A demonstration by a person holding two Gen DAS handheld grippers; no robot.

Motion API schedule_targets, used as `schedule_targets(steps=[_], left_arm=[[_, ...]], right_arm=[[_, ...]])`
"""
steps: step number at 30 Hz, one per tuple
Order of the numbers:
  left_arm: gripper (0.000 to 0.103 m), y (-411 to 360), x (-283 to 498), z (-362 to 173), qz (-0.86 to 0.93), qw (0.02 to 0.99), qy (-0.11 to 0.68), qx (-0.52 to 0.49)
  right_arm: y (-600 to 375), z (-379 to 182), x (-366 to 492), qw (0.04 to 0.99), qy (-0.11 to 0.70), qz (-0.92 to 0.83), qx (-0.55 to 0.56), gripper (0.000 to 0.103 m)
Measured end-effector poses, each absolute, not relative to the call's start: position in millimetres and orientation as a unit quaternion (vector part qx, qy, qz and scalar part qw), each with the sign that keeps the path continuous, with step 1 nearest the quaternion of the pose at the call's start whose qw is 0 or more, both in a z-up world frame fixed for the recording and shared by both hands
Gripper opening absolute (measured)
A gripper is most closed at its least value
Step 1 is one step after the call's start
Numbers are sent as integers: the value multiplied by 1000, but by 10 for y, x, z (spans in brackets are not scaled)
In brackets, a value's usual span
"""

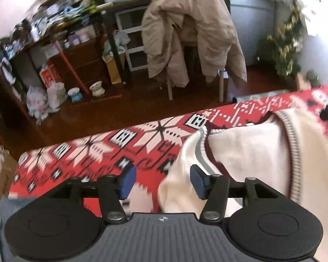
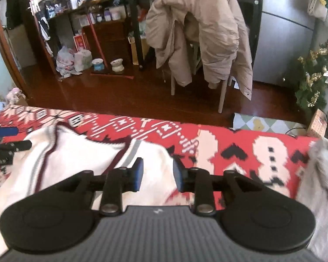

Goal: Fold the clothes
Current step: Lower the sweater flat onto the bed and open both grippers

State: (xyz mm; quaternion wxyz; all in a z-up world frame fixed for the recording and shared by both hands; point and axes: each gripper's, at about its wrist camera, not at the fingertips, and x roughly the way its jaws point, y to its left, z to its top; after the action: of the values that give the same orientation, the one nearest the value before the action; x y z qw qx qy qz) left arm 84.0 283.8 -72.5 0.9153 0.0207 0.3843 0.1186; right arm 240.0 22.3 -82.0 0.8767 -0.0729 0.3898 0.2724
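Both fingers (image 1: 195, 180) parted, cream sweater (image 1: 247, 152) beneath

sweater (image 2: 81, 152) on blanket (image 2: 240, 152), chair (image 2: 199, 43) behind

Cream maroon-trimmed sweater (image 1: 247, 152) on red blanket (image 1: 120, 148)

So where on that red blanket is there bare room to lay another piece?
Bare red blanket lies between the cream sweater and the grey garment, and left of the sweater. The middle is covered.
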Motion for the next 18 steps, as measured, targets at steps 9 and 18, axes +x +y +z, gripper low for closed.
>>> schedule_targets(steps=[9,18], left_arm=[[56,2334,-462,-420,60,929,363,32],[56,1820,-1486,-542,35,936,346,47]], right_arm=[[-353,-379,1216,884,361,287,-77,40],[-932,-540,30,888,358,273,-98,41]])
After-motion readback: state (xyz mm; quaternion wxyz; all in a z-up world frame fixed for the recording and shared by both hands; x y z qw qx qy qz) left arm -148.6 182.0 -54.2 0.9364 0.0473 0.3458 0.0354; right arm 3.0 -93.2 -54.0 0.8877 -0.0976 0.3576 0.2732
